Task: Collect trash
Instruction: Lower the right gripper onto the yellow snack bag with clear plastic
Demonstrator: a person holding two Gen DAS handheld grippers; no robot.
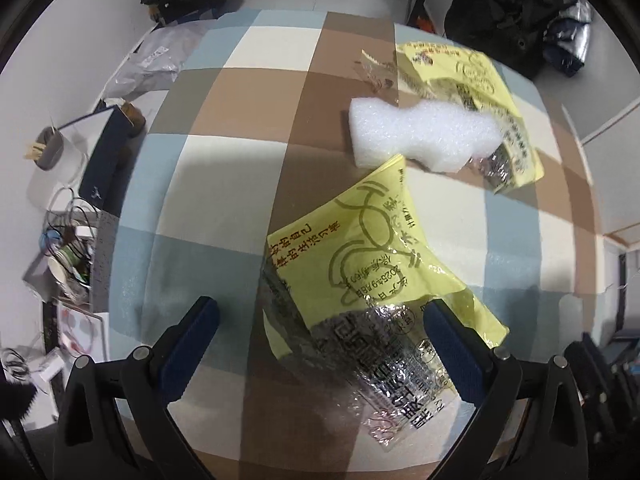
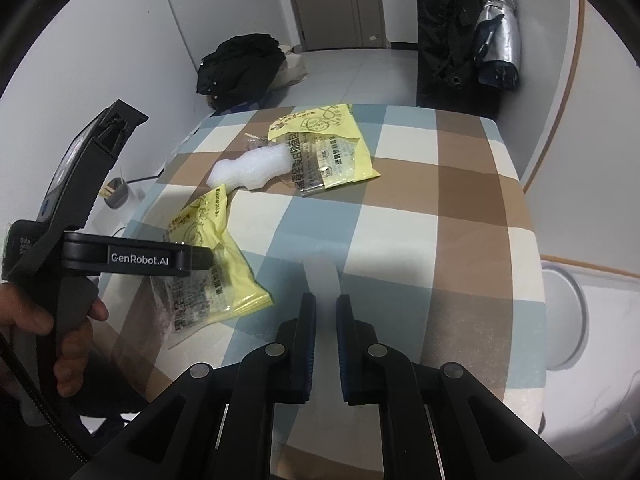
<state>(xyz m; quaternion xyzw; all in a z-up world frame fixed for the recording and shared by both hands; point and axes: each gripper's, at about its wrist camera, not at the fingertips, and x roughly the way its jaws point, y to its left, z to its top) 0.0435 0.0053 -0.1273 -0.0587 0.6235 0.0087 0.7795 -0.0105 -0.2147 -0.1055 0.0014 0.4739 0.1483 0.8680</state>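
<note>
The left gripper (image 1: 320, 344), whose black body reads "GenRobot.AI" in white in the right wrist view, hangs with its blue-padded fingers (image 1: 192, 344) spread wide above the near yellow-and-clear plastic food wrapper (image 1: 360, 280) printed with Chinese characters, a date and a looping line drawing, lying flat on the blue, brown and cream checked tablecloth (image 1: 224, 184). Just beyond it a white foam block (image 1: 416, 136) rests partly on a second yellow printed wrapper (image 1: 480, 92), beside a scrap of clear film (image 1: 376, 68). The right gripper (image 2: 325, 316) hovers over bare cloth, fingers nearly together on nothing; a black jacket (image 2: 240, 64) lies on the floor behind.
</note>
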